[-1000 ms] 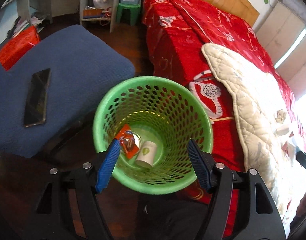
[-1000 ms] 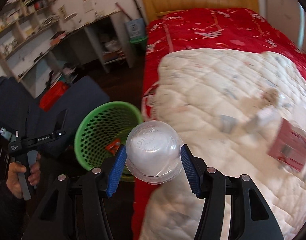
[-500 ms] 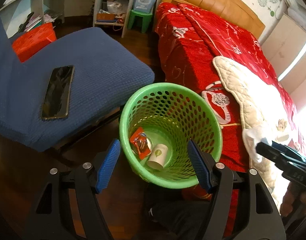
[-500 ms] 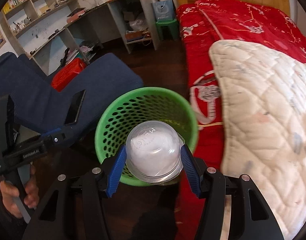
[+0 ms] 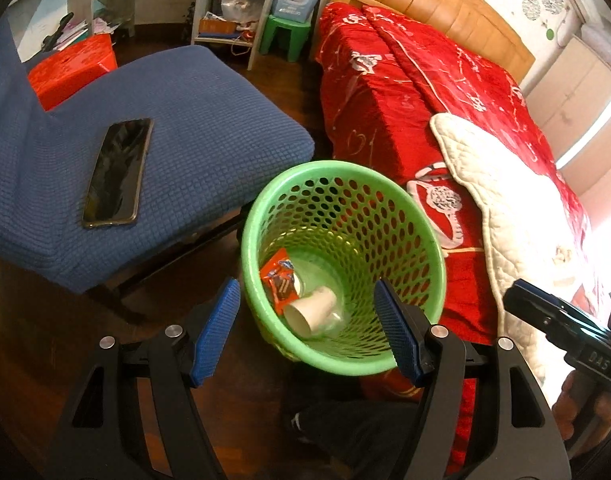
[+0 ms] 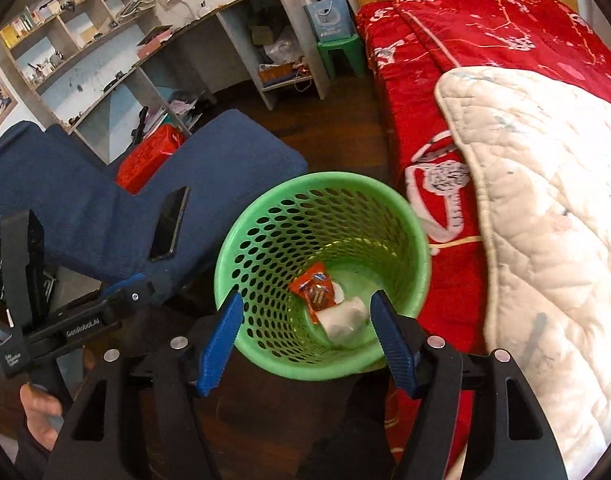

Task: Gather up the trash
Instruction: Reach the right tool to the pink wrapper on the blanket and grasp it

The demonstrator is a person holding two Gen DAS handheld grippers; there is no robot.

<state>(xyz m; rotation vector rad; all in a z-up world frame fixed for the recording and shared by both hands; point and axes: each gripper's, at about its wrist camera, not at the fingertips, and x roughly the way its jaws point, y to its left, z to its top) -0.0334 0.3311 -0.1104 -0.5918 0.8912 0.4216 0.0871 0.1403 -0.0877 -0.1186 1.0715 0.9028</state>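
Note:
A green perforated trash basket (image 5: 345,200) (image 6: 265,240) stands on the dark floor between a blue chair and a red bed. Inside lie an orange snack wrapper (image 5: 279,278) (image 6: 315,290), a white paper cup (image 5: 311,312) on its side and a clear plastic cup (image 6: 345,318) (image 5: 335,322) beside it. My left gripper (image 5: 307,332) is open and empty above the basket's near rim. My right gripper (image 6: 305,340) is open and empty, also above the near rim.
A blue chair (image 5: 209,120) holds a black phone (image 5: 117,172) to the left. A red bed (image 5: 405,92) with a white quilt (image 6: 545,200) is on the right. A desk with shelves (image 6: 105,60), a red box (image 5: 71,70) and a green stool (image 5: 287,36) stand behind.
My right gripper moved over the basket, opened and let go of the clear plastic cup, which now lies in the basket. My left gripper drew back from the basket.

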